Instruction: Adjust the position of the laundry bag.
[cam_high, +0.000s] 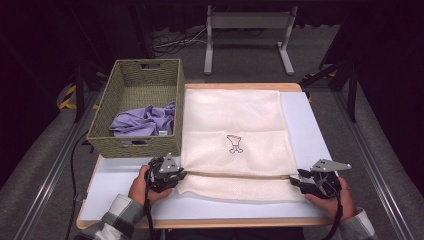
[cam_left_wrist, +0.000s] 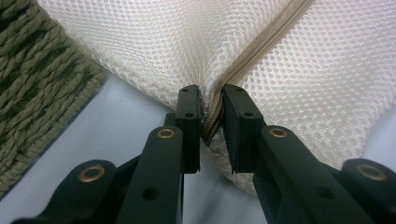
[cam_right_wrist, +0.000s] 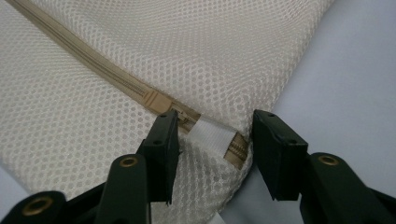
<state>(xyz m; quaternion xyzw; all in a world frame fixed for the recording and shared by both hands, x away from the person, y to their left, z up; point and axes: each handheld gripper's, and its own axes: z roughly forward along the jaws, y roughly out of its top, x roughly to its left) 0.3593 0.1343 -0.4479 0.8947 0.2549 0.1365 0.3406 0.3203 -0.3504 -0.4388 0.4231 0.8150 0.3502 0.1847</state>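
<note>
Cream mesh laundry bag (cam_high: 232, 120) lying flat, left tongs (cam_left_wrist: 211, 122) clamped on its zipper (cam_left_wrist: 261, 46), right tongs (cam_right_wrist: 215, 135) apart

A rectangular olive-green woven basket (cam_high: 134, 107) stands at the left rear of the pale blue counter with wooden edging (cam_high: 307, 130). A crumpled lavender cloth garment (cam_high: 144, 121) lies inside the basket. A grey metal stand (cam_high: 248, 31) occupies the floor behind the counter.

cream mesh bag (cam_high: 235, 125), lilac cloth (cam_high: 142, 121)

The laundry bag (cam_high: 235, 120) is cream open-weave mesh cloth (matt), beside a rough woven basket (cam_high: 137, 142).
</note>
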